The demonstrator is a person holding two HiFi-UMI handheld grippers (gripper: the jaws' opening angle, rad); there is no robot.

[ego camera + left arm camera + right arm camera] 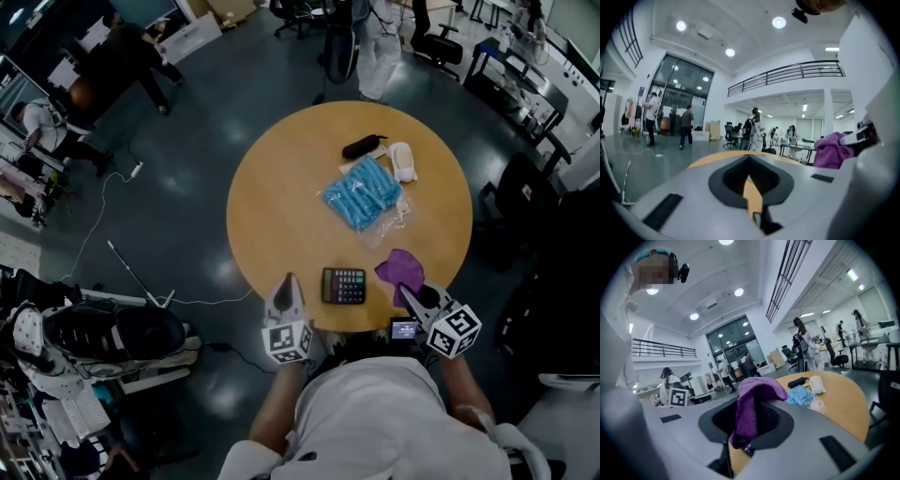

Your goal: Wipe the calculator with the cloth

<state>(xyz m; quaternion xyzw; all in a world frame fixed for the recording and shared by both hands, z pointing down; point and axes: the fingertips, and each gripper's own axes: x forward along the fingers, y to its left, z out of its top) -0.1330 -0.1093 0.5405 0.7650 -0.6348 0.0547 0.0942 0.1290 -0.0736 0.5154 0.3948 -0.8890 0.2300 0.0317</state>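
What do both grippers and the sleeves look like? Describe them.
Left gripper and right gripper: pale grey tapering shells, dark recess around the jaws, each carrying a white cube with black square markers. The right one has a small lit screen. The person wears a white shirt.

Keys on the calculator point(343, 285) are too small to read. The lower end of the purple cloth point(754, 397) vanishes between the jaws of the right hand-held gripper point(412, 294). The left hand-held gripper point(288, 281) hides part of the near edge of the desk point(281, 187).
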